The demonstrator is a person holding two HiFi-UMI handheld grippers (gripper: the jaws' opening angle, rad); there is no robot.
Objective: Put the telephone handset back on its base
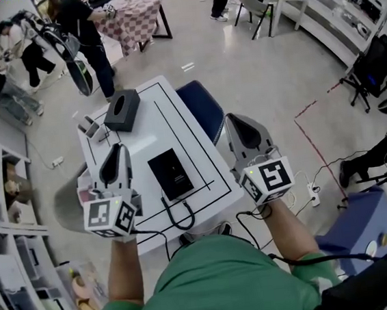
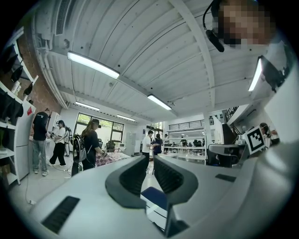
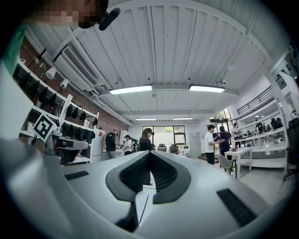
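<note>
Head view looks down on a black, flat, rectangular telephone (image 1: pixel 171 174) lying near the middle of a white bench (image 1: pixel 143 132) marked with thin black lines. A black cord (image 1: pixel 179 218) loops from the telephone's near end toward the bench's front edge. Whether the handset sits on the base or apart from it cannot be told. The left hand-held gripper (image 1: pixel 117 150) hovers just left of the telephone. The right hand-held gripper (image 1: pixel 243 121) is held beyond the bench's right edge. Neither touches the telephone.

Neither gripper view shows the telephone. The left gripper view shows that gripper's dark ribbed jaws drawn in to a narrow slit with nothing between them, and the seat of a dark blue chair (image 2: pixel 156 196) below them. The right gripper view shows its jaws meeting at the tips, also empty, over white bench top crossed by a black line.

A black tissue box (image 1: pixel 121 110) stands at the bench's far left corner. The room has a pale floor, shelving (image 1: pixel 4 219) along the left wall, a table under a checked cloth (image 1: pixel 134 16), several standing people and a ribbed white ceiling with strip lights (image 3: pixel 131 89).
</note>
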